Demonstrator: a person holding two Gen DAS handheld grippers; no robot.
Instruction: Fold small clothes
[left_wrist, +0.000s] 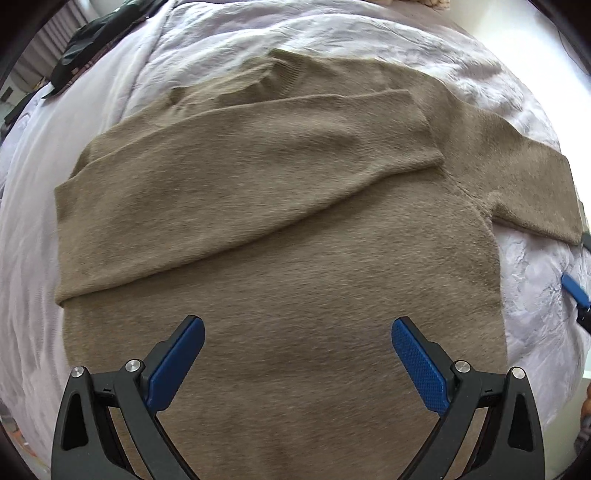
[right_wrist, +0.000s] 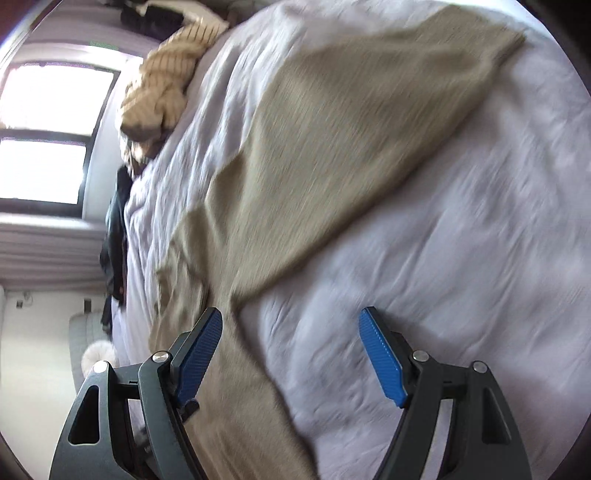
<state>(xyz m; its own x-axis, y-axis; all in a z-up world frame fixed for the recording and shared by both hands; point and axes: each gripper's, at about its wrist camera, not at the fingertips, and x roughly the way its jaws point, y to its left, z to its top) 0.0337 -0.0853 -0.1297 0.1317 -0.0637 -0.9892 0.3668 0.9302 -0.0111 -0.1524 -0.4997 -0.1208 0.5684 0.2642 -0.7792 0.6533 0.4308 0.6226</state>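
Tan knit sweater lies flat on the pale lilac bedsheet, body running toward the left gripper, one sleeve folded across it, the other sticking out sideways. Both left and right gripper hang open, empty. Window behind.

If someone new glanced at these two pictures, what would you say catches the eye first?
The brown sweater dominates: it lies spread on the pale bedsheet, one sleeve folded across its body and the other sleeve still stretched out to the side. The blue-padded left tool hangs open right above it, holding nothing. In the right wrist view, the open right tool and a bright window on the left stand out.
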